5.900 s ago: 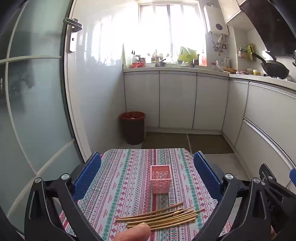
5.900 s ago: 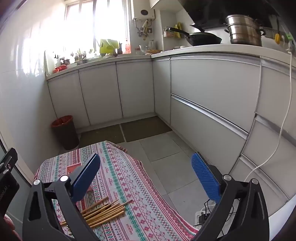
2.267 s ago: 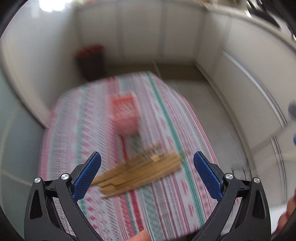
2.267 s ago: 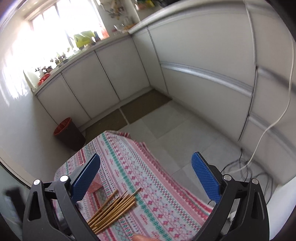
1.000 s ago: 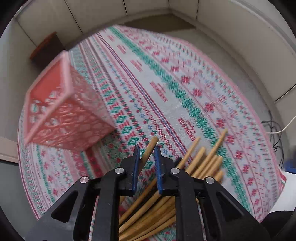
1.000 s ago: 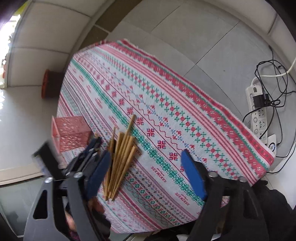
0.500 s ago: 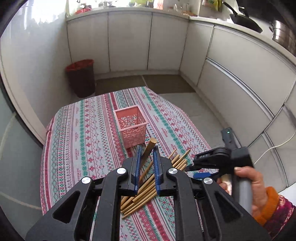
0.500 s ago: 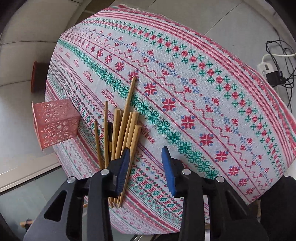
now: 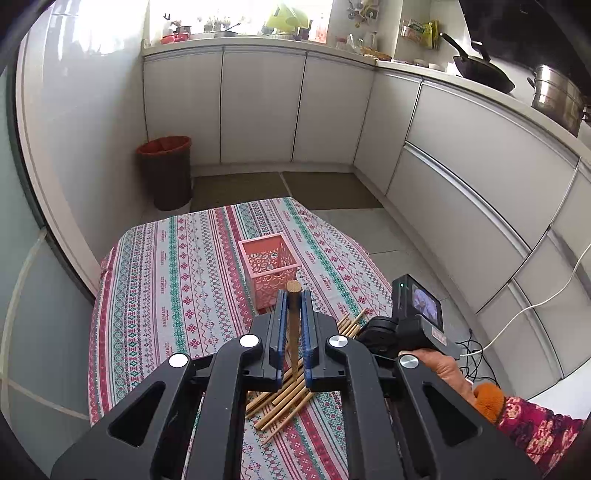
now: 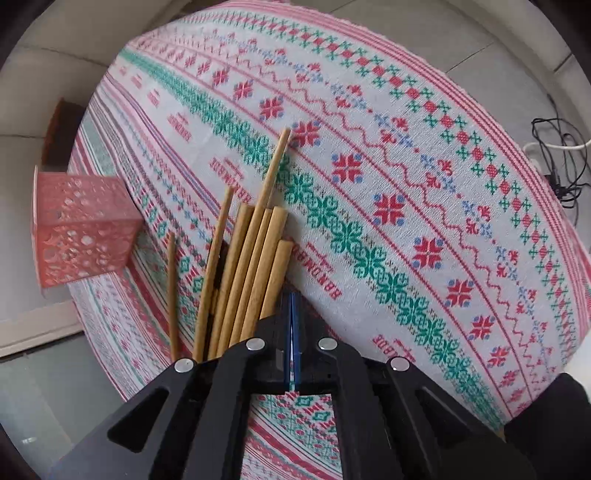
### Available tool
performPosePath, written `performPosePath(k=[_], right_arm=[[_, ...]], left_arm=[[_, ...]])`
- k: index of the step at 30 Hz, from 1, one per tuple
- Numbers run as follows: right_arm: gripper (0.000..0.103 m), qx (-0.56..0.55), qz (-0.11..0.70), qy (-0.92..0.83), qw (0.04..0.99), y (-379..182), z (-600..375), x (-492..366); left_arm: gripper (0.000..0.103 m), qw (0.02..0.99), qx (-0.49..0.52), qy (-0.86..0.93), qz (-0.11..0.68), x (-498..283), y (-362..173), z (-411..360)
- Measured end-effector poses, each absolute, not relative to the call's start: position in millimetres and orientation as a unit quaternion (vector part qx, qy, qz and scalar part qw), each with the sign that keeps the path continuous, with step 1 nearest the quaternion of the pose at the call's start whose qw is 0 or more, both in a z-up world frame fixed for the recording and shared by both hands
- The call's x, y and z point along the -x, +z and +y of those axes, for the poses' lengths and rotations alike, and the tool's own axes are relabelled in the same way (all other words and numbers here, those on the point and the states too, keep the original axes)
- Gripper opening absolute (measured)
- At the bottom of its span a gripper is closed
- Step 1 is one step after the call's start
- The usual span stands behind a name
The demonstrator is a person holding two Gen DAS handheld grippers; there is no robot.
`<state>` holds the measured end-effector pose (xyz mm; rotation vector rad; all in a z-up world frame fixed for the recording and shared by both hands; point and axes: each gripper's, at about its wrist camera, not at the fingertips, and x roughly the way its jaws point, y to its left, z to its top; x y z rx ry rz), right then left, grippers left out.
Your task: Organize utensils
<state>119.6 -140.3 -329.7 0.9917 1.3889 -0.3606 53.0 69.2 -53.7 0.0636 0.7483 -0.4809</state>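
Chopstick [image 9: 294, 317] pinched in left gripper [image 9: 294, 295] — right gripper [image 10: 291, 299] closed empty beside pile [image 10: 251, 266].

daylight from window [image 9: 236, 14] blown out, glare on wall beside it. both views sharp, no blur. strong fisheye curving, dark vignette at corners.

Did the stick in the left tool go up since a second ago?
Yes. The stick, pinched in the left tool, has lifted off the pile, beside the pink basket.

The left gripper [image 9: 294, 295] has lifted one chopstick [image 9: 294, 317] clear of the pile [image 10: 243, 266]. The right gripper [image 10: 291, 299], wide before, has just closed with nothing between its jaws, beside that pile.
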Motion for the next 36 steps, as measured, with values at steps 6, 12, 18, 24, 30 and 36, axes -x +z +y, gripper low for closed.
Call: performPosePath(k=[6, 12, 18, 24, 30, 36], right_arm=[[0.0, -0.441, 0.597, -0.124, 0.659, -310.6, -154.6, -95.1], [0.027, -0.491, 0.574, -0.101, 0.647, -305.7, -172.4, -86.3], [0.028, -0.462, 0.589, -0.128, 0.65, -310.3, -163.2, -102.3], [0.028, -0.438, 0.596, -0.163, 0.653, -320.0, -152.8, -123.2], [0.017, -0.366, 0.607, -0.18, 0.682, -316.1, -125.7, -141.8], [0.0, -0.417, 0.59, -0.138, 0.677, -321.5, -148.3, -110.0]], left_arm=[[0.007, 0.907, -0.016, -0.23, 0.353, -49.6, -45.5, 81.3], [0.007, 0.91, -0.012, -0.226, 0.348, -48.3, -41.2, 78.5], [0.007, 0.908, -0.011, -0.231, 0.35, -50.0, -42.2, 79.6], [0.007, 0.907, -0.006, -0.233, 0.35, -50.9, -40.7, 85.7], [0.007, 0.908, -0.001, -0.222, 0.354, -53.3, -41.7, 95.5], [0.007, 0.911, 0.006, -0.22, 0.35, -53.0, -37.7, 99.9]])
